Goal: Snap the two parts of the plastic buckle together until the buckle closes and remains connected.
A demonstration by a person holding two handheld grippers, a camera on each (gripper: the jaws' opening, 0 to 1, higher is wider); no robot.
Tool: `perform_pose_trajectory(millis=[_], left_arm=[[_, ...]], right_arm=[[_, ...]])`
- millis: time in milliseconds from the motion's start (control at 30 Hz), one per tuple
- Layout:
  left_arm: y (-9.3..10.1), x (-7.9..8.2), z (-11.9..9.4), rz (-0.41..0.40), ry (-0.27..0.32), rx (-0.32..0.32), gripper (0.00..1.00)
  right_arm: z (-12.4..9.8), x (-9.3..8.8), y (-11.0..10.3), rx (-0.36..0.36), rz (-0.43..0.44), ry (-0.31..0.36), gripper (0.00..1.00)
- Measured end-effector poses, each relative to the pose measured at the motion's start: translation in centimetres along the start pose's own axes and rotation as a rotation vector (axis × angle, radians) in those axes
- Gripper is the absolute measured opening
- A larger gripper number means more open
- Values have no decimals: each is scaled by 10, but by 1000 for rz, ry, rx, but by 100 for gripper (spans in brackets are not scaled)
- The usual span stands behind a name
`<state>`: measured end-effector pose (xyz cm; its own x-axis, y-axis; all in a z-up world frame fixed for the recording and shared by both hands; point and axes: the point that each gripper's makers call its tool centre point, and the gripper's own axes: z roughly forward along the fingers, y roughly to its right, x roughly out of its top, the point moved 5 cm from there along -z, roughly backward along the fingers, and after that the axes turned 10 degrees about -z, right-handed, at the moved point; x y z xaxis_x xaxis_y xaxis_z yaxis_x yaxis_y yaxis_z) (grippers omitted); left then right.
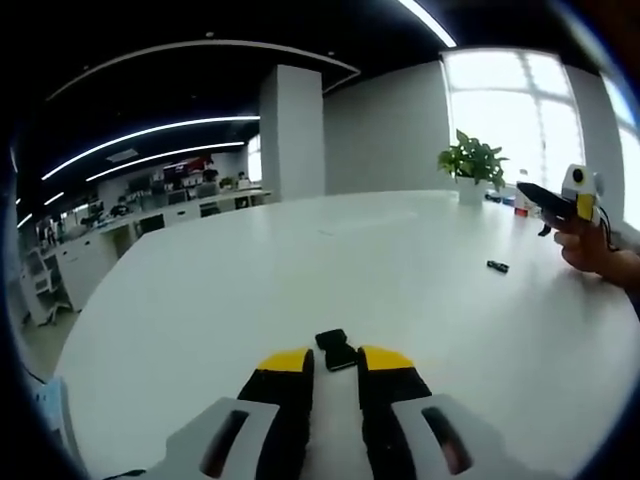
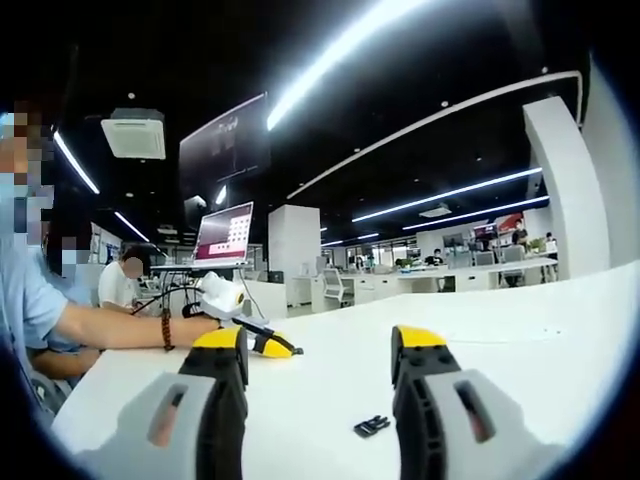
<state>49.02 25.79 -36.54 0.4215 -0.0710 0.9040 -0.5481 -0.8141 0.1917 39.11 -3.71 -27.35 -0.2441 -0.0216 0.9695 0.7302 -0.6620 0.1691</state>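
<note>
Buckle part (image 1: 337, 349) between parted left hand-held gripper (image 1: 336, 362) tips, white table (image 1: 300, 270); right hand-held gripper (image 2: 330, 345) parted.

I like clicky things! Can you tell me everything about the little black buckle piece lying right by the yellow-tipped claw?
The buckle piece is small, black, and looks like hard plastic. It lies flat on the white table, between the yellow tips of the left claw, which is open; whether the tips touch it is hard to tell. A wider block makes its far end and a narrower part points toward the camera. Finer details are too small to see.
</note>
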Motion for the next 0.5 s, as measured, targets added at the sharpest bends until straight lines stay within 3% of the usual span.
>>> perform_pose_trajectory(millis=[500], left_arm=[[1, -3, -4, 12, -2, -8, 12]], right_arm=[[3, -4, -10, 30, -12, -23, 59]])
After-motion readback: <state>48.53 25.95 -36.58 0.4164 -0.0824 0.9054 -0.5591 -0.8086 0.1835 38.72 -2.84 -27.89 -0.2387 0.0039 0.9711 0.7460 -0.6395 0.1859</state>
